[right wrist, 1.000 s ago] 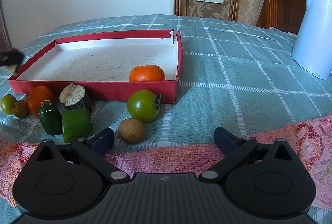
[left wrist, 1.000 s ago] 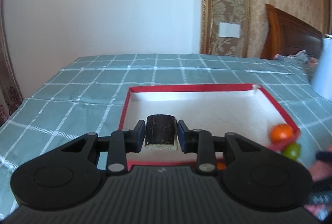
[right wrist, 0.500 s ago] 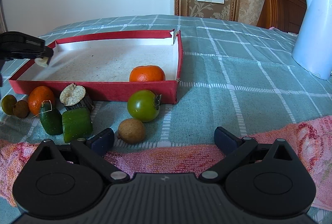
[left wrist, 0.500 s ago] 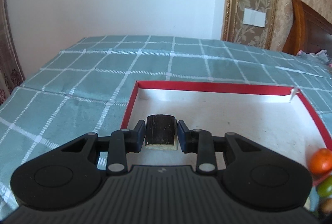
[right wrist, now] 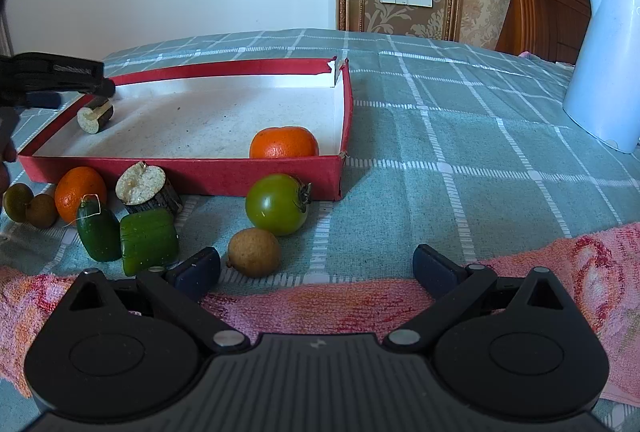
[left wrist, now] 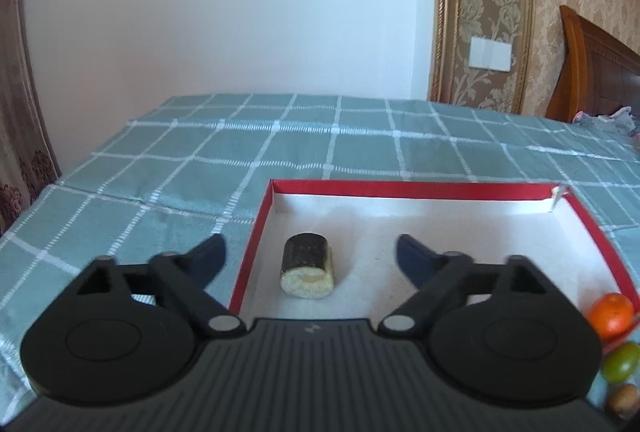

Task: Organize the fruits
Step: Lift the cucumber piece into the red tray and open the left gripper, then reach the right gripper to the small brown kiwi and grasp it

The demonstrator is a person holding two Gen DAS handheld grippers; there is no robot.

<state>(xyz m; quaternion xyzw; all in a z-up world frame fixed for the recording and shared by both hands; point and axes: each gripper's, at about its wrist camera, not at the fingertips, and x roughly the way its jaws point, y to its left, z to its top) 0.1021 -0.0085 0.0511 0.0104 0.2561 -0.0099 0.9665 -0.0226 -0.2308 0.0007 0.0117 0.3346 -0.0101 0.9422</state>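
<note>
My left gripper (left wrist: 312,256) is open above the near left corner of the red tray (left wrist: 408,187). A dark-skinned cut fruit piece (left wrist: 307,266) lies free on the tray floor between the fingers; it also shows in the right wrist view (right wrist: 95,114) under the left gripper (right wrist: 60,82). An orange (right wrist: 283,143) sits in the tray (right wrist: 256,172). My right gripper (right wrist: 316,266) is open and empty above a pink towel (right wrist: 320,306). In front of the tray lie a green tomato (right wrist: 276,204), a brown round fruit (right wrist: 254,252), a green block (right wrist: 149,240), a dark green piece (right wrist: 98,232), a second cut piece (right wrist: 146,188) and an orange (right wrist: 80,192).
A white kettle (right wrist: 604,60) stands at the right on the green checked tablecloth (right wrist: 460,136). Two small brownish-green fruits (right wrist: 28,204) lie at the far left. A wooden headboard (right wrist: 536,12) and a wall stand behind the table.
My left gripper has opened and let go of the dark cut fruit piece, which now lies on the tray floor. The right gripper has not moved.
</note>
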